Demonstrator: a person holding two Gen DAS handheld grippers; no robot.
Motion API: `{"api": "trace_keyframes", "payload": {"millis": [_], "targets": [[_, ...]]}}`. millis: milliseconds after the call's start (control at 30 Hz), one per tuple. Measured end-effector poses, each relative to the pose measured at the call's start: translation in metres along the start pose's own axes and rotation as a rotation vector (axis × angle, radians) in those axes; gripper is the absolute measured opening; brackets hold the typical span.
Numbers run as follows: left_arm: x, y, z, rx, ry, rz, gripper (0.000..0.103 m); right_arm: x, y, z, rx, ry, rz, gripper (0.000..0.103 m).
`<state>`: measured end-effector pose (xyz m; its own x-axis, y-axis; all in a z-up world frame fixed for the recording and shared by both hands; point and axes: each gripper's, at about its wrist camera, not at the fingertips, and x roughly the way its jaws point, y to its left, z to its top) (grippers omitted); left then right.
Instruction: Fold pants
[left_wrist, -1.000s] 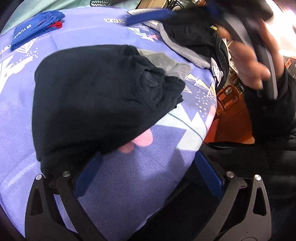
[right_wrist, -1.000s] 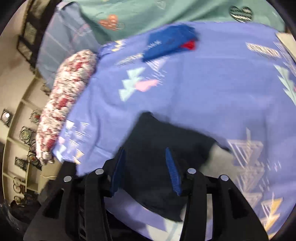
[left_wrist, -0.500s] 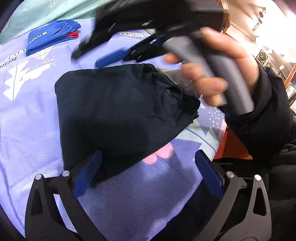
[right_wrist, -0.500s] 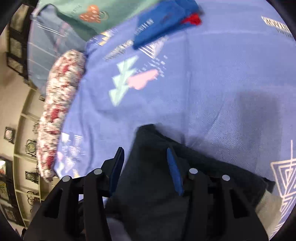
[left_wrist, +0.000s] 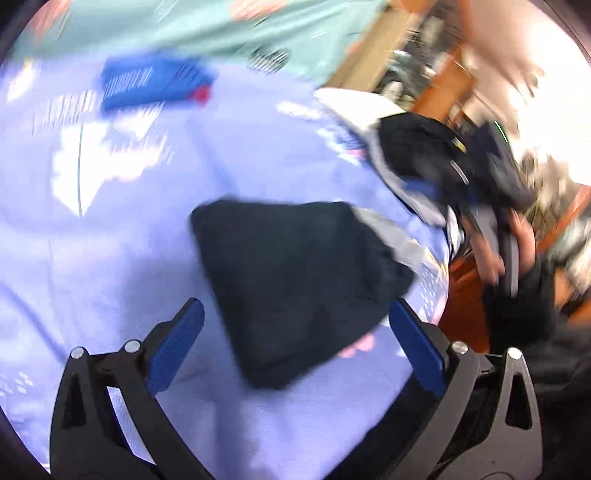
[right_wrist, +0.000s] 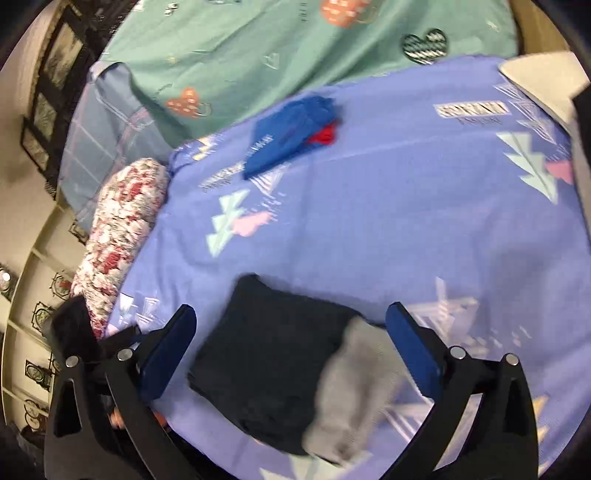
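The black pants (left_wrist: 295, 280) lie folded in a compact bundle on the purple bedspread (left_wrist: 110, 258), with a grey lining edge showing at the right. My left gripper (left_wrist: 295, 343) is open and empty, just above and in front of the bundle. In the right wrist view the pants (right_wrist: 266, 358) lie between the spread fingers of my right gripper (right_wrist: 291, 350), which is open and empty above them; the grey part (right_wrist: 354, 384) shows at their right side. The right gripper, held in a hand, appears blurred at the right of the left wrist view (left_wrist: 506, 236).
A folded blue garment (right_wrist: 288, 136) with red trim lies farther back on the bedspread (right_wrist: 406, 206). A pile of dark and white clothes (left_wrist: 424, 155) sits at the bed's right edge. A floral pillow (right_wrist: 118, 236) and green sheet (right_wrist: 258, 48) lie beyond. The bed edge is near.
My right gripper has opened and pulled back from the pants, leaving them on the bed. My left gripper has drawn back and up; the view is blurred by motion.
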<state>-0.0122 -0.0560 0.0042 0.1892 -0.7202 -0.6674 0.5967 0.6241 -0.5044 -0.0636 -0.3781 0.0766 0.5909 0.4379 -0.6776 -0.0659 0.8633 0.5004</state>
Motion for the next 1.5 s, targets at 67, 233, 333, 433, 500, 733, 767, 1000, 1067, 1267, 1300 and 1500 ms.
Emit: {"api": "trace_keyframes", "payload": {"millis": [67, 233, 333, 433, 500, 733, 767, 1000, 1067, 1267, 1300, 1500], "targets": [[0.024, 0.029, 0.007, -0.103, 0.071, -0.037, 0.101, 0.006, -0.024, -0.018, 0.043, 0.066, -0.009, 0.102], [0.076, 0.033, 0.02, -0.117, 0.177, -0.03, 0.101, 0.05, -0.058, -0.052, 0.144, 0.187, 0.097, 0.102], [0.093, 0.026, 0.029, -0.126, 0.231, -0.056, 0.101, 0.077, -0.056, -0.058, 0.173, 0.256, 0.21, 0.102], [0.103, 0.013, 0.036, -0.088, 0.274, -0.009, 0.101, 0.082, -0.042, -0.055, 0.112, 0.256, 0.168, 0.102], [0.109, 0.009, 0.04, -0.081, 0.288, 0.011, 0.101, 0.085, -0.035, -0.056, 0.089, 0.265, 0.136, 0.102], [0.105, -0.008, 0.032, -0.047, 0.258, 0.027, 0.091, 0.073, -0.038, -0.067, 0.027, 0.244, 0.078, 0.057], [0.102, -0.012, 0.032, -0.036, 0.239, 0.044, 0.084, 0.07, -0.039, -0.067, 0.03, 0.235, 0.082, 0.052], [0.065, 0.001, 0.047, -0.116, 0.103, -0.014, 0.055, 0.038, -0.007, -0.052, -0.071, 0.134, 0.142, 0.039], [0.053, -0.003, 0.056, -0.083, 0.052, 0.009, 0.055, 0.034, 0.006, -0.04, -0.102, 0.111, 0.156, 0.039], [0.014, 0.009, 0.128, -0.061, -0.099, 0.028, 0.055, 0.034, 0.03, 0.034, -0.143, 0.023, 0.203, 0.039], [0.006, 0.015, 0.144, -0.051, -0.12, 0.043, 0.055, 0.037, 0.035, 0.051, -0.15, 0.006, 0.208, 0.039], [-0.022, 0.051, 0.267, 0.032, -0.288, 0.17, 0.064, 0.074, 0.068, 0.189, -0.228, -0.158, 0.197, 0.039]]}}
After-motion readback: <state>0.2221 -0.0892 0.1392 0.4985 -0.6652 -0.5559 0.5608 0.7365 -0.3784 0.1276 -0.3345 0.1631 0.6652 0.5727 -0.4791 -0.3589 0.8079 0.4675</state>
